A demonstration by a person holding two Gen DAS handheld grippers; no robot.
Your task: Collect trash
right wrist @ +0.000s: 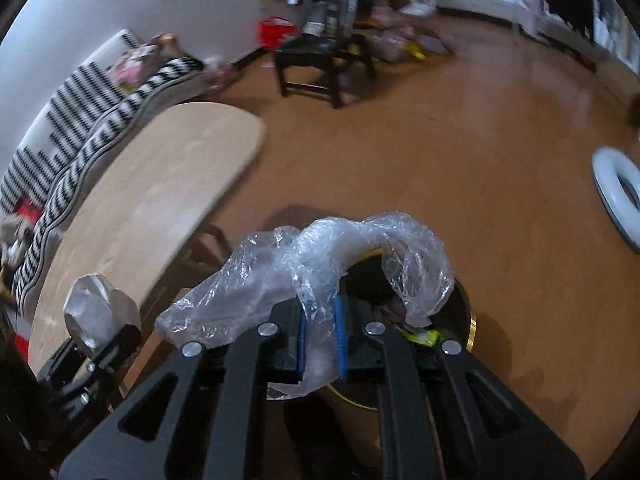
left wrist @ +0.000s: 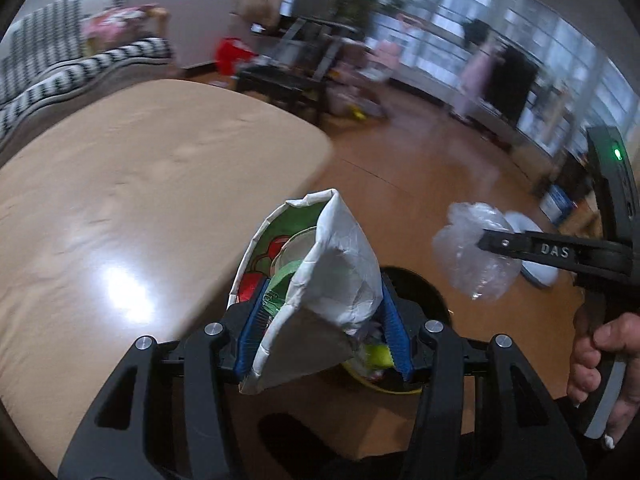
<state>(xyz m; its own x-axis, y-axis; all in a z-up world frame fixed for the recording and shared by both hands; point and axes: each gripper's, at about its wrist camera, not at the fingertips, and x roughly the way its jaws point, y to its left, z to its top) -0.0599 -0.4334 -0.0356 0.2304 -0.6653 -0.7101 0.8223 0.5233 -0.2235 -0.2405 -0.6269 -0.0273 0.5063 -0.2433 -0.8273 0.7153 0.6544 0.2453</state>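
My left gripper (left wrist: 322, 320) is shut on a crushed paper cup (left wrist: 316, 280), white outside with a red and green print, held above the table's edge; the cup also shows in the right wrist view (right wrist: 98, 308). My right gripper (right wrist: 320, 336) is shut on a crumpled clear plastic bag (right wrist: 320, 264), which also shows in the left wrist view (left wrist: 476, 256) to the right of the cup. Below both grippers stands a round black trash bin (right wrist: 466, 312) with a gold rim and trash inside; part of its rim shows in the left wrist view (left wrist: 420, 284).
A tan oval table (left wrist: 140, 184) lies to the left, with a striped sofa (left wrist: 48, 80) behind it. A dark chair (right wrist: 324, 60) and clutter stand far across the wooden floor (right wrist: 440, 160). A white ring-shaped object (right wrist: 616, 196) lies on the floor at right.
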